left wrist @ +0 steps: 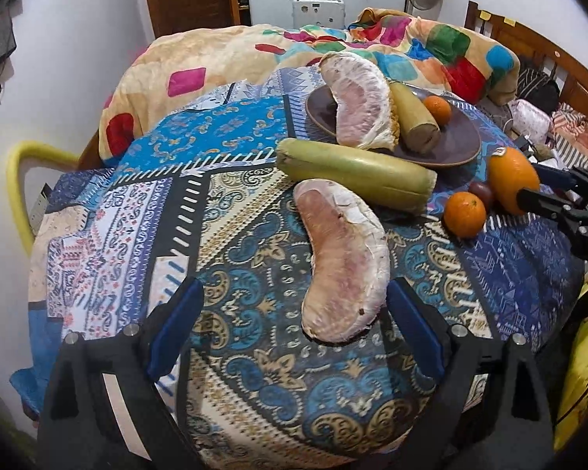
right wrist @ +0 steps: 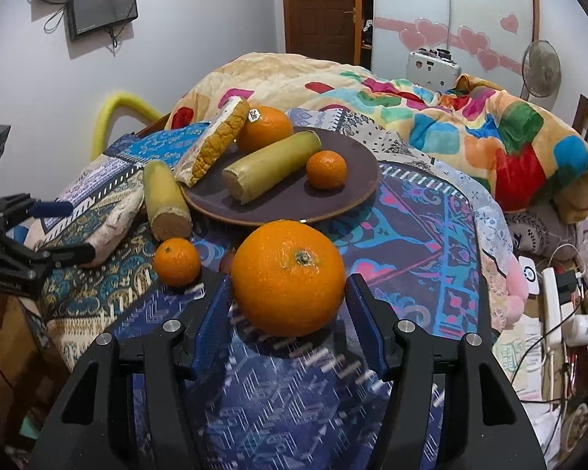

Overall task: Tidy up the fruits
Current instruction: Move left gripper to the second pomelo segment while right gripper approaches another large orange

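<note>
A dark brown plate [right wrist: 345,188] holds a pomelo wedge [right wrist: 211,145], a green cut stalk piece [right wrist: 270,168], a large orange [right wrist: 266,127] and a small tangerine [right wrist: 327,168]. On the cloth lie a second pomelo wedge [left wrist: 341,262], a second green stalk piece [left wrist: 352,174] and a small tangerine [right wrist: 176,260]. My left gripper [left wrist: 294,325] is open, its fingers on either side of the near pomelo wedge. My right gripper [right wrist: 288,305] is open around a big orange [right wrist: 288,276], pads not touching it. The big orange shows in the left view [left wrist: 513,178].
A patterned batik cloth [left wrist: 235,352] covers the round table. A small dark fruit [left wrist: 482,192] lies between the tangerine and the big orange. A colourful blanket [right wrist: 470,125] is heaped behind. A yellow chair back [left wrist: 19,172] stands at left; cables and clutter [right wrist: 552,305] at right.
</note>
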Demonstrator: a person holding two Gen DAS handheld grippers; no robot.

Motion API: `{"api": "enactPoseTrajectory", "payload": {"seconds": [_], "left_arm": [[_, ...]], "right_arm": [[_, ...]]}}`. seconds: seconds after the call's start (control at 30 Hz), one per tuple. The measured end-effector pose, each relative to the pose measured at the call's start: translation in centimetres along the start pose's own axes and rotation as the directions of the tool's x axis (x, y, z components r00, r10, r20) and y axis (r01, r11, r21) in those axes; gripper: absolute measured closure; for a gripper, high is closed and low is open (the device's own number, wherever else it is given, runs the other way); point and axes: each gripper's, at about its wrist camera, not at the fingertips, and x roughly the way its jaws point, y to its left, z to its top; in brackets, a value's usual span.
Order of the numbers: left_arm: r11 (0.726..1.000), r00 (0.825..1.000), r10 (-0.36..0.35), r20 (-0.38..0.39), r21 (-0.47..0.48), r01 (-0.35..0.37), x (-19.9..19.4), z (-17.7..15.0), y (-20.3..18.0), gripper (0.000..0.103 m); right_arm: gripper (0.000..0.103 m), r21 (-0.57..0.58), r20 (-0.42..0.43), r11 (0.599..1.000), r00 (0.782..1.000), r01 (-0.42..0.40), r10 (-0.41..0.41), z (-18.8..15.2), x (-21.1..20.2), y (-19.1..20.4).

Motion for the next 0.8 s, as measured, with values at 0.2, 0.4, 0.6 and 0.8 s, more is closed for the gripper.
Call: {"api": "enactPoseTrajectory", "payload": {"seconds": [0.2,0.4,0.6,0.8], "left_arm": [[0.994,0.993,-0.108,-0.044,-0.025,0.107,0.6,0.6,0.0,0.033],[0.994,0.993,-0.109,-0.053,-0.033,0.107,2.3,1.5,-0.8,0.033],[0.992,0.992,-0.119,-0.040,-0.051,0.117,3.0,2.4,-0.9,0.039],[0.991,0.992,-0.126,-0.025,-0.041,0.125,3.3,2.7,-0.9,0.054]], "right_arm": [[0.050,-0.013,-0.020,1.000,1.000,0.024,-0.024,-0.7,-0.7,-0.8],[0.050,0.013,-0.029,1.000,1.000,0.007,-0.006,-0.7,-0.1,-1.2],[0.047,0.026,-0.017,0.999,1.000,-0.020,0.021,0.0,0.9,-0.9],[0.043,0.024,-0.014,1.000,1.000,-0.019,0.019,0.5,1.6,-1.0]]}}
